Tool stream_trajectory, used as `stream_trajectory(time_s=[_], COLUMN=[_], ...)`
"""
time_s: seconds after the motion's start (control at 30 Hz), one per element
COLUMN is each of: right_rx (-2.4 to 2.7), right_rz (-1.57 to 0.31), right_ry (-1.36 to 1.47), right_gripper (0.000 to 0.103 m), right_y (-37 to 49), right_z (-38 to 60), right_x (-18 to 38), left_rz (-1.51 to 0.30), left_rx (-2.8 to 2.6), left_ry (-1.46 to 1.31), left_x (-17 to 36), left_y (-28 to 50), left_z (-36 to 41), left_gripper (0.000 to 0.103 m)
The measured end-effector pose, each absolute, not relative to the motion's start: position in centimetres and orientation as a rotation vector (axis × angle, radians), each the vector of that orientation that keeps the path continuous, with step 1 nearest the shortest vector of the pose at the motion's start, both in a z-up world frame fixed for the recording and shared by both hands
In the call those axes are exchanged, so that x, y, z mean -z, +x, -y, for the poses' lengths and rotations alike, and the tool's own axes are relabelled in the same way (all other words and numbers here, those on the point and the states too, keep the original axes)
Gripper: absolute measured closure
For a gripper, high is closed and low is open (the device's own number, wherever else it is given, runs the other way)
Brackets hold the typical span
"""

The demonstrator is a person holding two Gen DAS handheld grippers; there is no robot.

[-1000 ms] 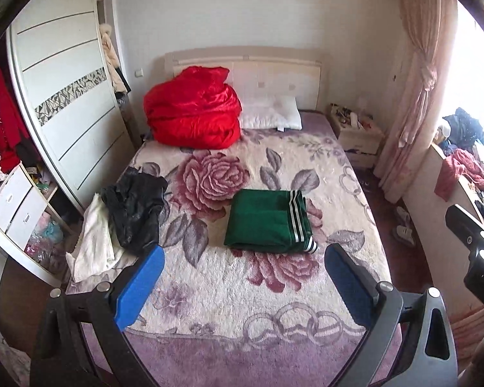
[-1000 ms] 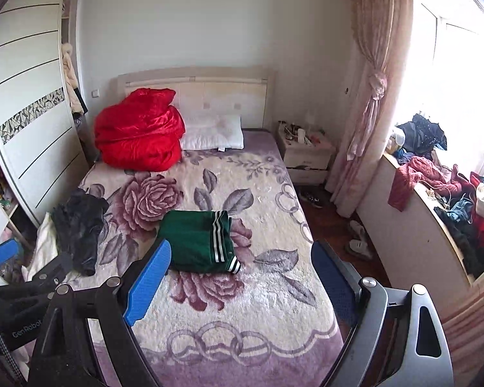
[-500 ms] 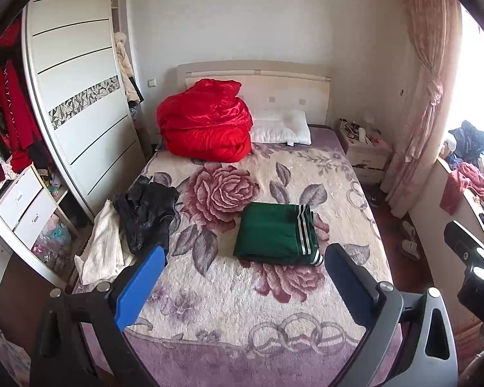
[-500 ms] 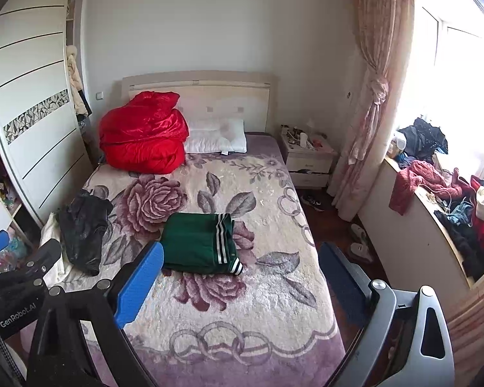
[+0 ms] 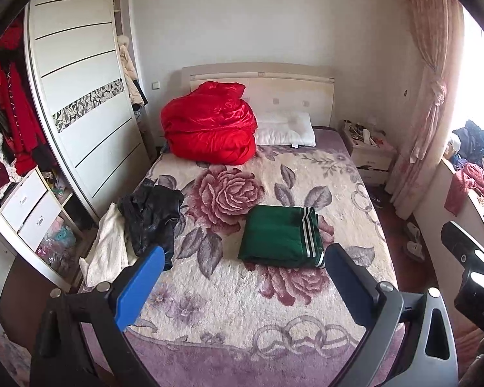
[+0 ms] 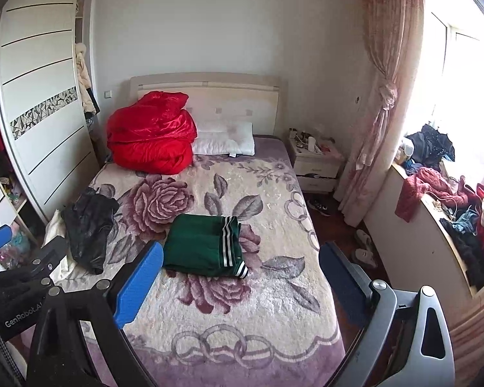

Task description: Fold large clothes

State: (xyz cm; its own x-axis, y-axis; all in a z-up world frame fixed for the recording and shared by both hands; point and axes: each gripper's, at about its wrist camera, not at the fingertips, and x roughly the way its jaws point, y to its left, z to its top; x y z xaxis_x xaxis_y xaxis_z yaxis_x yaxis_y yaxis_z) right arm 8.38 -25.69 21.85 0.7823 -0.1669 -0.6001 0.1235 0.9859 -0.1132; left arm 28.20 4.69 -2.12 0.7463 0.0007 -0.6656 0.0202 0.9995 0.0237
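Note:
A green garment with white stripes (image 5: 282,237) lies folded in a neat rectangle on the middle of the rose-patterned bed (image 5: 229,293); it also shows in the right wrist view (image 6: 205,245). A crumpled black garment (image 5: 151,214) and a white cloth (image 5: 108,248) lie at the bed's left edge. My left gripper (image 5: 242,285) is open and empty, held back above the foot of the bed. My right gripper (image 6: 240,282) is open and empty, likewise back from the bed.
A red quilt (image 5: 209,129) and a white pillow (image 5: 285,132) sit at the headboard. A wardrobe (image 5: 80,96) stands left, a nightstand (image 5: 369,153) and curtain (image 5: 429,96) right. A cluttered ledge (image 6: 442,193) runs along the right wall.
Both grippers have pulled back and risen away from the bed, so the folded green garment looks smaller and farther. Nothing on the bed has moved.

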Motion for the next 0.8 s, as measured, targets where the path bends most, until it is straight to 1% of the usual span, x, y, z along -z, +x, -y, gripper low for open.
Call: stream_trajectory(time_s=[0.8], right_rx=[0.15], right_rz=[-0.657], right_ry=[-0.063], right_gripper=[0.004], right_y=[8.7], right_z=[26.3], right_x=[-21.7], left_rz=[-0.699], left_rx=[0.012], left_ry=[0.039], left_x=[0.5], left_y=[27.5], left_z=[-3.9], left_gripper=[0.001])
